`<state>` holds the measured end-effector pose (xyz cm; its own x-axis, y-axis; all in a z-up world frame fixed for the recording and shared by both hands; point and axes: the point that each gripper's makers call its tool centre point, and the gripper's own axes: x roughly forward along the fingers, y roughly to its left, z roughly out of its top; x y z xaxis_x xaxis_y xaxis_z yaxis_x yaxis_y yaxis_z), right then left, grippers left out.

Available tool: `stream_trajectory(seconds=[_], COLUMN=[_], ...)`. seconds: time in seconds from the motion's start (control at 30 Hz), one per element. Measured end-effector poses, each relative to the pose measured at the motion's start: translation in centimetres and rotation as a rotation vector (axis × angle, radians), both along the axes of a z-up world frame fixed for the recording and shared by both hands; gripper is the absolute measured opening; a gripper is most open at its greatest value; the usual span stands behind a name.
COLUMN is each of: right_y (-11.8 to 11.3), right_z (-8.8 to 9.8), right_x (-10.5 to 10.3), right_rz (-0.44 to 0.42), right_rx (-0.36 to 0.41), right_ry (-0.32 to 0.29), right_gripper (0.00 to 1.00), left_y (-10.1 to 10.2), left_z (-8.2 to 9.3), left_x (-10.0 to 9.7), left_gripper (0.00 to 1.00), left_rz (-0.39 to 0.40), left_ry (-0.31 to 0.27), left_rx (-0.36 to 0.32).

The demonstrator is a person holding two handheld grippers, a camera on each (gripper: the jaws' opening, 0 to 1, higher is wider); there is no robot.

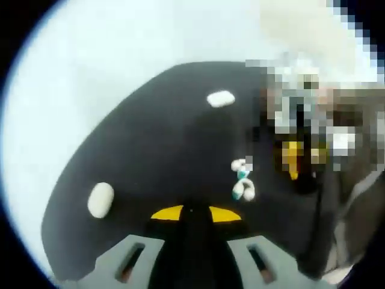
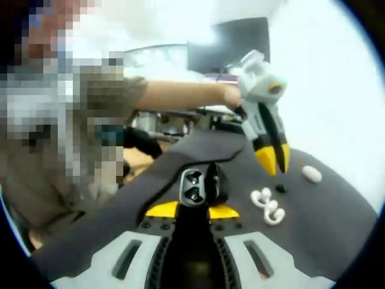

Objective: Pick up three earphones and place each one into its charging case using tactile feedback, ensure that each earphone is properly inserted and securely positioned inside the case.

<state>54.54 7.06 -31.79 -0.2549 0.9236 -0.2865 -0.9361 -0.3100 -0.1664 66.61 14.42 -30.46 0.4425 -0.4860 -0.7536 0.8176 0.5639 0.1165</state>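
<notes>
In the right gripper view my right gripper (image 2: 194, 210) is shut on a small dark charging case (image 2: 195, 185) with its lid open, held over the black mat (image 2: 325, 223). Two white earphones (image 2: 267, 206) lie on the mat just right of it. My left gripper (image 2: 274, 161), held by a hand, hangs point-down beyond the earphones. In the left gripper view my left gripper (image 1: 194, 213) stands open by a narrow gap with nothing seen between its yellow tips. The white earphones (image 1: 243, 180) lie ahead to the right. The right gripper's yellow tips (image 1: 293, 158) show partly behind mosaic.
A white oval case (image 1: 221, 98) lies far on the black mat (image 1: 156, 138), another white oval case (image 1: 100, 199) near left. The white table (image 1: 90, 72) surrounds the mat. One white case (image 2: 311, 173) lies right of the left gripper, a small dark piece (image 2: 280, 188) beside it. A person stands left.
</notes>
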Motion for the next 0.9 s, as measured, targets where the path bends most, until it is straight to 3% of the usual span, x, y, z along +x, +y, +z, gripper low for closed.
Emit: stream_trajectory(seconds=[0.07,0.17,0.27,0.57,0.77,0.8,0.83,0.9], right_y=[0.0,-0.1,-0.1,-0.1,0.0,0.0,0.0,0.0], right_z=[0.0,0.0,0.0,0.0,0.0,0.0,0.0,0.0], right_x=[0.0,0.0,-0.1,-0.1,-0.1,-0.1,-0.1,-0.1], right_rz=[0.000,0.000,0.001,0.002,0.002,0.002,0.003,0.002], right_rx=[0.000,0.001,0.001,0.002,0.003,0.003,0.003,0.002], right_ry=[0.000,-0.003,-0.004,-0.008,-0.006,-0.007,-0.006,-0.007], right_gripper=[0.18,0.18,0.18,0.18,0.18,0.18,0.18,0.18], left_y=[-0.4,-0.1,-0.1,0.1,1.0,1.8,1.9,1.4], left_z=[-0.4,-1.6,-2.2,-1.9,-0.3,-0.4,-0.6,-0.7], left_x=[0.2,0.9,1.0,1.1,-1.3,-2.3,-3.2,-5.0], left_gripper=[0.15,0.15,0.13,0.09,0.09,0.09,0.09,0.09], left_rz=[0.043,0.066,0.073,0.075,0.092,0.163,0.159,0.160], left_ry=[0.031,0.014,0.022,0.007,0.002,0.039,0.059,0.095], left_rx=[-0.023,0.044,0.058,0.045,0.023,0.035,0.050,0.019])
